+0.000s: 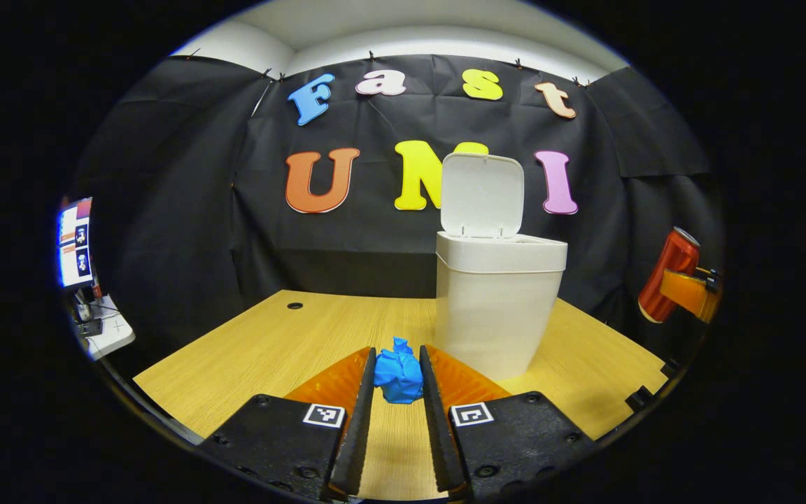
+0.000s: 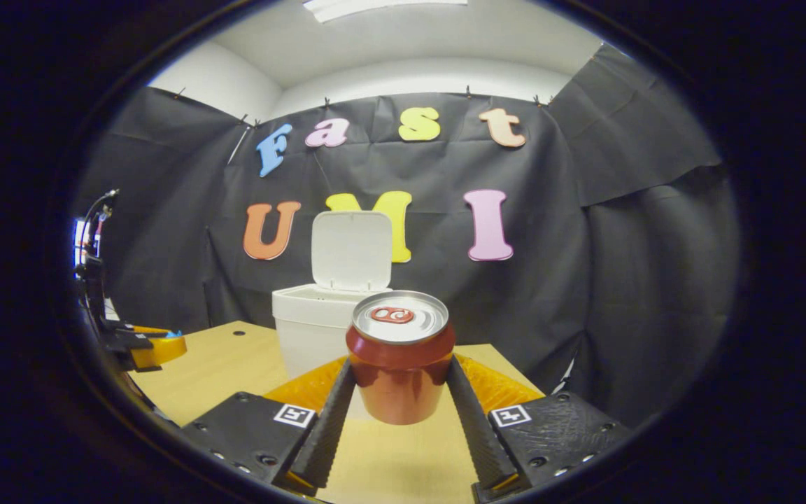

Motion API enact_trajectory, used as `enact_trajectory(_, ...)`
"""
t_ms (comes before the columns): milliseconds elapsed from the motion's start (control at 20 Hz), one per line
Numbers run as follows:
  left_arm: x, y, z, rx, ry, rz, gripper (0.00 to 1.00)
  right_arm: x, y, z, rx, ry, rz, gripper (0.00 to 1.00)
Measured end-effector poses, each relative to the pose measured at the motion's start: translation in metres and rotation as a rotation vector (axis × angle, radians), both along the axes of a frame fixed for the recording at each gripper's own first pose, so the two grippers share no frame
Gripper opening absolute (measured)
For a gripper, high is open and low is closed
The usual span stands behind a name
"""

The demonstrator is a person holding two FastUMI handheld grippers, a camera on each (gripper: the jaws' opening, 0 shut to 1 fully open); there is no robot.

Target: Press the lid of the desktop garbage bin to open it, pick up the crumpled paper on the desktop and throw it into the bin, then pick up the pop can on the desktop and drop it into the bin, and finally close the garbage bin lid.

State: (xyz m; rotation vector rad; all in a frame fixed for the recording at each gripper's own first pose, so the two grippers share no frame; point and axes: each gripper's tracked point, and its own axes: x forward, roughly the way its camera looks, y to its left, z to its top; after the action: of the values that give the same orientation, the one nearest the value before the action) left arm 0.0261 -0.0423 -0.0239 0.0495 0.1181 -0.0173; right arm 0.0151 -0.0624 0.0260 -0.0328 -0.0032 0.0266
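Bin (image 1: 497, 308), frame centre, lid (image 1: 481, 196) raised for deposits; crumpled paper (image 1: 399, 374) clamped by left gripper (image 1: 397, 381); pop can (image 2: 400, 357) gripped, lifted, by right gripper (image 2: 401, 381).

Your left gripper (image 1: 397, 367) sits low over the desk, both fingers (image 1: 361, 413) clamped on the crumpled paper (image 1: 399, 374). Your right gripper (image 2: 400, 381) is lifted clear of the desk, fingers pressing both sides of the pop can (image 2: 400, 357), can upright.
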Motion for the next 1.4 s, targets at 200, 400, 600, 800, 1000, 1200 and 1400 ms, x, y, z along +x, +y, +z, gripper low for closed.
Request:
enact_trajectory(200, 0.007, -0.014, 0.014, 0.005, 0.003, -0.026, 0.41, 0.000, 0.002, -0.006, 0.040, 0.038, 0.042, 0.77)
enact_trajectory(400, 0.009, -0.017, 0.013, 0.023, 0.029, -0.020, 0.41, 0.002, -0.005, -0.008, 0.005, 0.044, 0.034, 0.76)
enact_trajectory(600, 0.013, -0.014, 0.011, 0.009, 0.032, -0.007, 0.41, 0.004, -0.010, -0.012, -0.005, 0.058, 0.028, 0.76)
enact_trajectory(800, 0.031, -0.019, 0.016, -0.032, 0.056, -0.019, 0.41, 0.005, -0.015, -0.011, -0.008, 0.054, 0.016, 0.76)
enact_trajectory(1000, 0.062, -0.021, 0.038, -0.022, 0.030, -0.001, 0.41, 0.006, -0.020, -0.011, -0.016, 0.052, 0.005, 0.76)
enact_trajectory(1200, 0.106, -0.030, 0.051, 0.013, 0.049, 0.011, 0.41, 0.010, -0.030, -0.012, -0.010, 0.052, 0.000, 0.76)
enact_trajectory(1400, 0.140, -0.043, 0.082, 0.035, 0.014, 0.036, 0.40, 0.007, -0.054, 0.000, -0.019, 0.017, -0.055, 0.77)
